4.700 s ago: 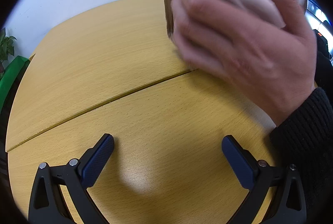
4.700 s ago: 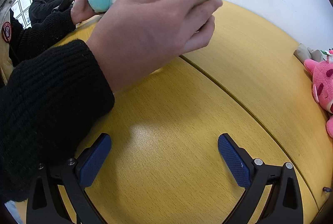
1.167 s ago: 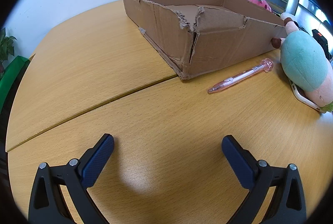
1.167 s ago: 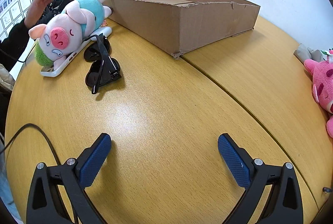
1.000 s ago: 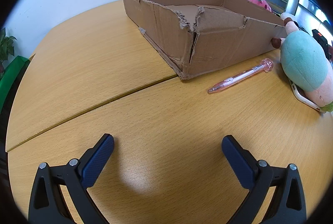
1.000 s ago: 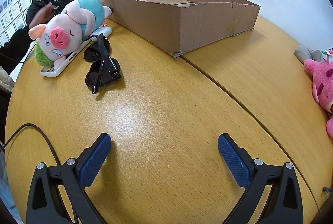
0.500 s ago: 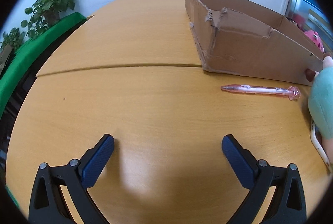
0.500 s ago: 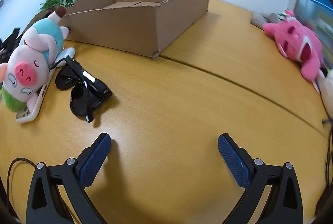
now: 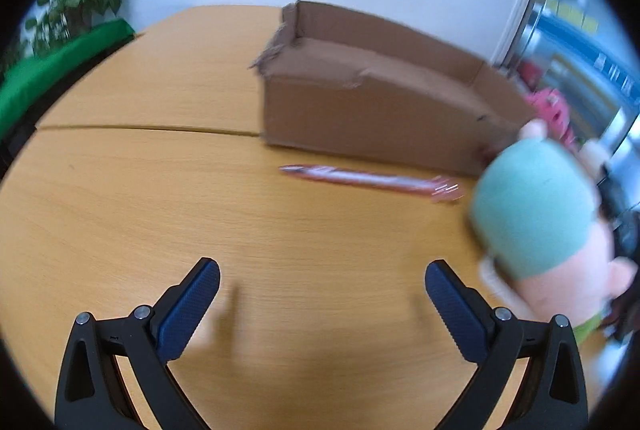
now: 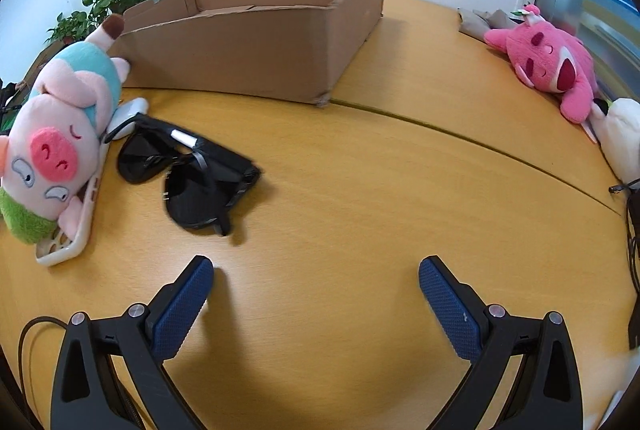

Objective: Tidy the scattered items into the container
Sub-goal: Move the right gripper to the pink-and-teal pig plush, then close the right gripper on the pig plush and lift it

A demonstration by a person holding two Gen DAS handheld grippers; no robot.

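Both our grippers, left (image 9: 322, 282) and right (image 10: 316, 280), hover with jaws spread and empty. The sunglasses (image 10: 192, 174), pig (image 10: 60, 134) and pen (image 9: 368, 180) lie just outside the box (image 10: 256, 42); we should straddle the sunglasses' frame squarely before closing.

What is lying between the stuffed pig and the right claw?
In the right wrist view, black sunglasses lie between the pig and the open right gripper.
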